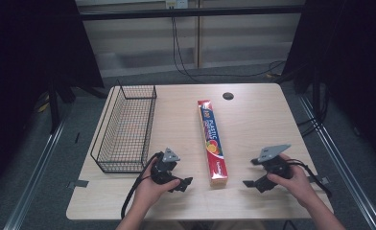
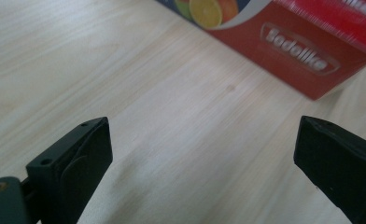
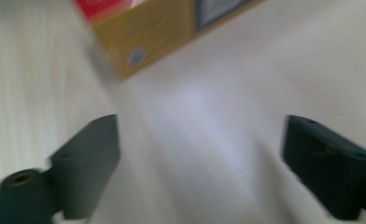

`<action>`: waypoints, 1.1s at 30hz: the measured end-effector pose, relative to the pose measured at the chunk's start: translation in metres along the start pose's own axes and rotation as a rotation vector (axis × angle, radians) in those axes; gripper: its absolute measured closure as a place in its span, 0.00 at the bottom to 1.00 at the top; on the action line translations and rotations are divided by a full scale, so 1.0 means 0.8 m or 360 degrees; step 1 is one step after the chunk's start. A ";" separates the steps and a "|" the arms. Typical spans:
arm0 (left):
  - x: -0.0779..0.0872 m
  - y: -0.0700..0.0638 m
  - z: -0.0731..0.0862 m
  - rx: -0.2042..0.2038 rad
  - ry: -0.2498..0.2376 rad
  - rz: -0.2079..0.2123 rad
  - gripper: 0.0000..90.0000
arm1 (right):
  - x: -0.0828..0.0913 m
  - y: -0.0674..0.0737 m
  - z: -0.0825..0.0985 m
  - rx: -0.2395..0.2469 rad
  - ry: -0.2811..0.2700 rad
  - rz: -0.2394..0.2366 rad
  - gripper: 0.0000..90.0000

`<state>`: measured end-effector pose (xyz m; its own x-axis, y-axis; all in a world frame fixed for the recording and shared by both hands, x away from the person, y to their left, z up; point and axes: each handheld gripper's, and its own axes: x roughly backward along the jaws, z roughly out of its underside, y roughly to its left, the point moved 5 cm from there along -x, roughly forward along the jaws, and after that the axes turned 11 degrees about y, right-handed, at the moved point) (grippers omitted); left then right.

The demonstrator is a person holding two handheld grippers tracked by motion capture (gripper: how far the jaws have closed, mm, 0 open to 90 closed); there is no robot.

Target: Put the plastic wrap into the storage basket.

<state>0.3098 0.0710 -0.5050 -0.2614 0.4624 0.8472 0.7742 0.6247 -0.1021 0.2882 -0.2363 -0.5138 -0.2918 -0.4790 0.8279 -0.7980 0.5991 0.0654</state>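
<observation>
A long red box of plastic wrap [image 1: 212, 142] lies on the wooden table [image 1: 253, 120], its length running away from me. My left gripper [image 1: 182, 184] is held low just left of the box's near end and stands open, with only bare table between its jaws; the box's red side [image 2: 307, 46] lies ahead of them. On the other side of the box's near end, my right gripper [image 1: 251, 183] also stands open with nothing between its jaws. Its own view is blurred and has the box's yellow side [image 3: 144, 35] at the top.
A black wire basket [image 1: 126, 127] stands along the table's left side, behind my left hand. A round black cable hole [image 1: 228, 96] sits near the far edge. Cables trail from both grippers toward me.
</observation>
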 end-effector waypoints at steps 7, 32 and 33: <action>0.013 0.003 -0.021 0.0078 0.0019 0.0018 0.05 | 0.039 -0.007 -0.009 -0.0127 -0.0168 0.0131 0.03; -0.004 0.000 -0.112 0.0312 0.0079 0.0135 0.03 | 0.051 -0.010 -0.003 -0.0116 -0.0141 0.0147 0.04; -0.006 0.001 -0.116 0.0323 0.0092 0.0143 0.03 | 0.051 -0.010 -0.003 -0.0112 -0.0140 0.0143 0.04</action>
<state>0.3655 0.0110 -0.4608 -0.1587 0.4886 0.8580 0.6595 0.6992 -0.2761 0.2835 -0.2590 -0.4797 -0.4081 -0.4739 0.7803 -0.7285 0.6842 0.0345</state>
